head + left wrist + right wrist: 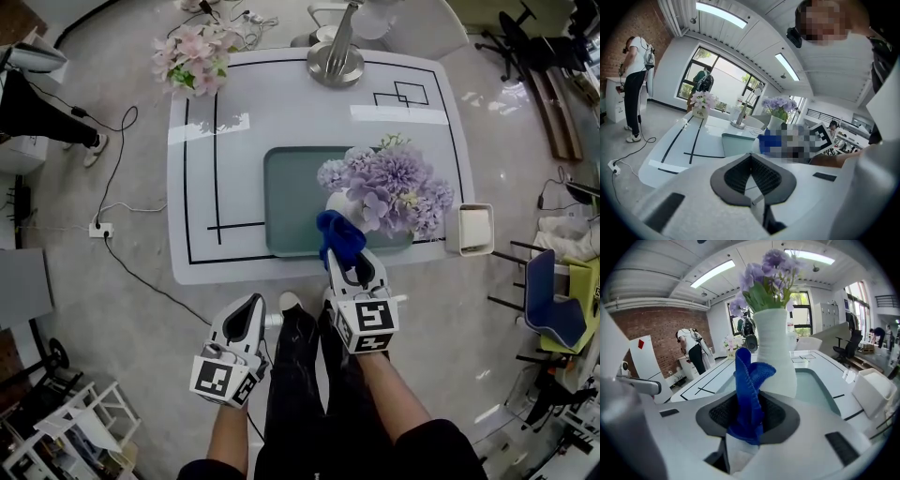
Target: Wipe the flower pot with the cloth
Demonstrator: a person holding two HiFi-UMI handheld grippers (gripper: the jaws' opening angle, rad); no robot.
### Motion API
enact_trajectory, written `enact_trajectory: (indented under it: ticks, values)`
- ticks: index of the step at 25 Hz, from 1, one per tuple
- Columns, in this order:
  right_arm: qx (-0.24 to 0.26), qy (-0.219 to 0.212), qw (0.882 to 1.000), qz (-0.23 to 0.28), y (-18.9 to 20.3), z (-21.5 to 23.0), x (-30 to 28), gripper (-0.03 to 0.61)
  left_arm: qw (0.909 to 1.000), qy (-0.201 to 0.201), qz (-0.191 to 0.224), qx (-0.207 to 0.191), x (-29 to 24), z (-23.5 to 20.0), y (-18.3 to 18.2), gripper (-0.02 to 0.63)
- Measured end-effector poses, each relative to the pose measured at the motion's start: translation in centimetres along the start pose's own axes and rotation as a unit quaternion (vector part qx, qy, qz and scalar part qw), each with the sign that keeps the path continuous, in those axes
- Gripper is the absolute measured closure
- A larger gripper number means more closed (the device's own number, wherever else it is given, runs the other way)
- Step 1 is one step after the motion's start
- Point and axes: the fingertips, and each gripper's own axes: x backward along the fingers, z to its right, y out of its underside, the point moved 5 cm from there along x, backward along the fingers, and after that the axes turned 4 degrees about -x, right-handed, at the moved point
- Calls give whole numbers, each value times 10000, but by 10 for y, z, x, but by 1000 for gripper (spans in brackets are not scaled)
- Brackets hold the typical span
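Observation:
The flower pot is a white vase of purple flowers standing on the right part of a teal tray; it fills the right gripper view. My right gripper is at the table's near edge, just in front of the pot, shut on a blue cloth. The cloth stands up out of the jaws close to the pot's lower side; whether it touches is unclear. My left gripper hangs lower left, off the table over the floor, shut with nothing in it.
The white table bears a pot of pink flowers at the far left and a metal stand base at the back. A white bin hangs at its right edge. Cables and a power strip lie on the floor left. A person stands far off.

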Motion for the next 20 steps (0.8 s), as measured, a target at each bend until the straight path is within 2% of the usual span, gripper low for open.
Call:
enact_trajectory:
  ticks: [5, 9, 20]
  values:
    - [-92, -135, 9998, -124, 13, 5, 3, 459, 10000, 7, -80, -50, 0, 9, 4, 607]
    - [43, -433, 9990, 94, -3, 0, 19, 460, 9997, 83, -19, -208, -2, 17, -7, 607]
    - [-53, -751, 9958, 520, -45, -20, 112, 459, 9965, 422, 504, -523, 17, 62, -67, 607]
